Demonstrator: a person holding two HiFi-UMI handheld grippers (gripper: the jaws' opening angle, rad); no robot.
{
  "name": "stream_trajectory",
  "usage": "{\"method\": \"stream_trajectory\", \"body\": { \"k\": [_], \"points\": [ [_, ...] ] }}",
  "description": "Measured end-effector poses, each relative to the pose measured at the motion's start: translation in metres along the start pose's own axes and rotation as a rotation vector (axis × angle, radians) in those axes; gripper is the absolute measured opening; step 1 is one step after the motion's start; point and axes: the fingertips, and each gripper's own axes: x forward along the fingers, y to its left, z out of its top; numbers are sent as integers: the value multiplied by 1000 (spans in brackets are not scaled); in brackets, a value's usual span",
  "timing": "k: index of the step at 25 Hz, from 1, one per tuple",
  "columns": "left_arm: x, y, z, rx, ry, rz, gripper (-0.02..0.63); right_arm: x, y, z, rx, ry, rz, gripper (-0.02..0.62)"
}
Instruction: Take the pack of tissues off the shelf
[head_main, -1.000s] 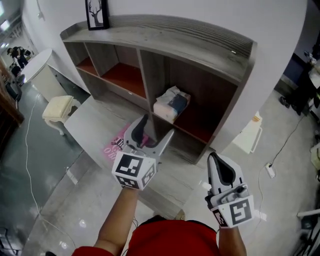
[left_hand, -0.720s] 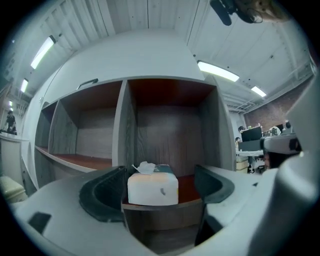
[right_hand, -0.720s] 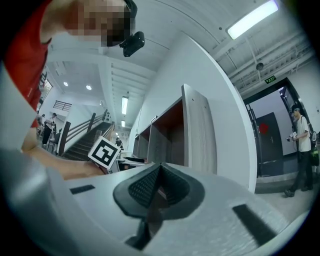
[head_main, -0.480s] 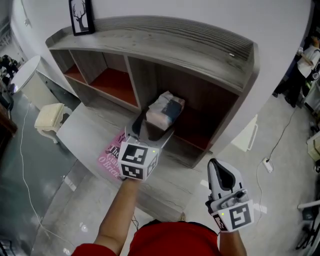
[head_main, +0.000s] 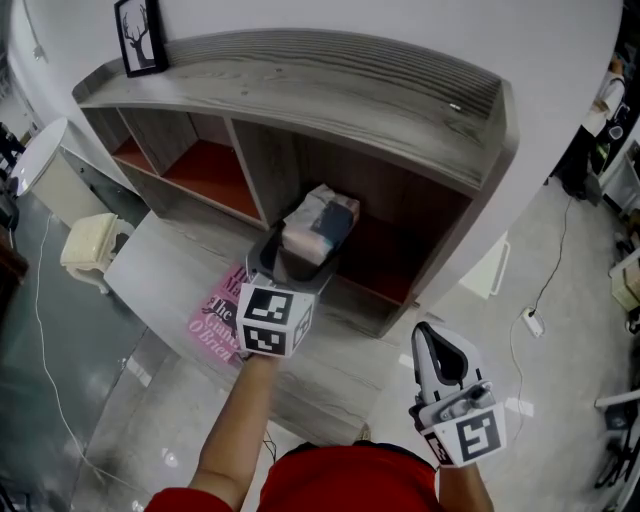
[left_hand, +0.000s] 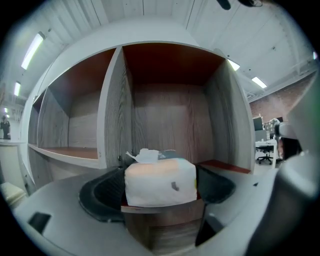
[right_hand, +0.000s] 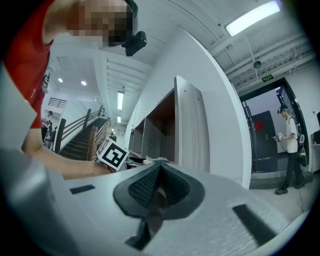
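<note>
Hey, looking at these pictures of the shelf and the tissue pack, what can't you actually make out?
- Head view: the left claw covers the near end of the pack of tissues.
- Left gripper view: whether the pads press the pack or only flank it; the edges blur together.
- The pack's print: too small or blurred in both views.
- Head view: the marker cube covers part of the pink printed sheet.

Between left tongs (left_hand: 160, 190): pack of tissues (head_main: 318, 218) fills the gap of the parted jaws; slack not determinable.
Left of them: upright divider (left_hand: 112, 115), near.
Right of them: side wall (left_hand: 225, 120), bare shelf floor between.
Above: open to compartment ceiling (left_hand: 170, 62).
Beyond: clear to back panel (left_hand: 167, 120).
Below: table (head_main: 190, 265), pink magazine (head_main: 215, 318).
Right tongs (right_hand: 155, 192): jaws together, in open air.
</note>
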Motion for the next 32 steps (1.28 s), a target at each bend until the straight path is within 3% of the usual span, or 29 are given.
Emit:
{"method": "stream_trajectory", "body": {
  "k": [15,26,32],
  "points": [
    [-27,-1,32,-28,-144,29,364,-3,2,4,8,-11,5,5],
    [-121,-21,68,-37,-226,62,364,-5,29,19,29,-60,99,5],
    [-171,-32,64,-43,-242,116,364,-5,46,22,49,-80,172,5]
  ]
}}
